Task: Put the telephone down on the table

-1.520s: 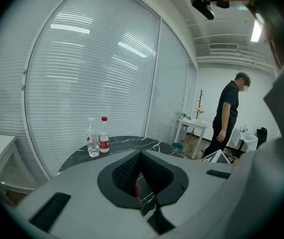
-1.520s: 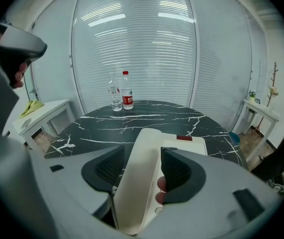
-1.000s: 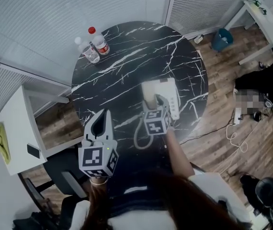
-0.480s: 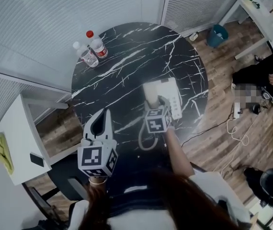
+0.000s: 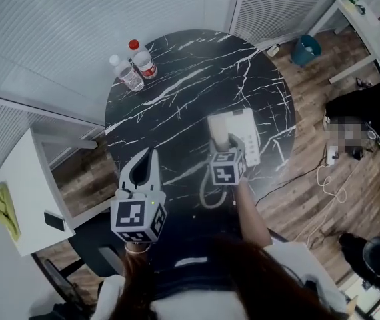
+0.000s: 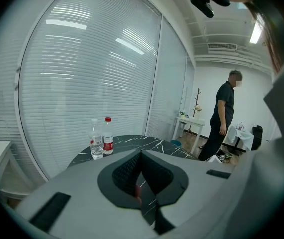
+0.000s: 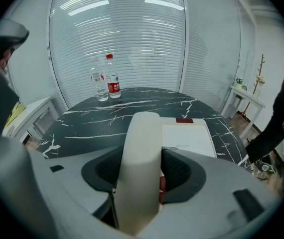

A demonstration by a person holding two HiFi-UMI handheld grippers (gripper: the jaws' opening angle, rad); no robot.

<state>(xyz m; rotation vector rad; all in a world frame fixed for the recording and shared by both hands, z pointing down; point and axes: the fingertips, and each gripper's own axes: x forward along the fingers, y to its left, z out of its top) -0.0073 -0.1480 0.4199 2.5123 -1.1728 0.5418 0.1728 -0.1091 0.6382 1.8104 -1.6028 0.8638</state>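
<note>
A white telephone base [image 5: 245, 131] lies on the right half of the round black marble table [image 5: 177, 105]. My right gripper [image 5: 222, 140] is shut on the cream handset [image 5: 219, 133], held over the left side of the base. In the right gripper view the handset [image 7: 139, 158] stands clamped between the jaws, with the base [image 7: 188, 137] just beyond it. A grey cord [image 5: 205, 193] loops from the phone toward the near table edge. My left gripper [image 5: 150, 153] hovers over the near left of the table, shut on nothing.
Two water bottles [image 5: 137, 65] stand at the far left edge of the table, the bottles [image 7: 107, 83] also showing in the right gripper view. A white cabinet [image 5: 27, 192] is at the left. One person sits at the right [image 5: 377, 105] and another person stands [image 6: 224, 116].
The head view has shifted slightly. My right gripper still holds the handset over the base in about the same place. The left gripper has not moved.
</note>
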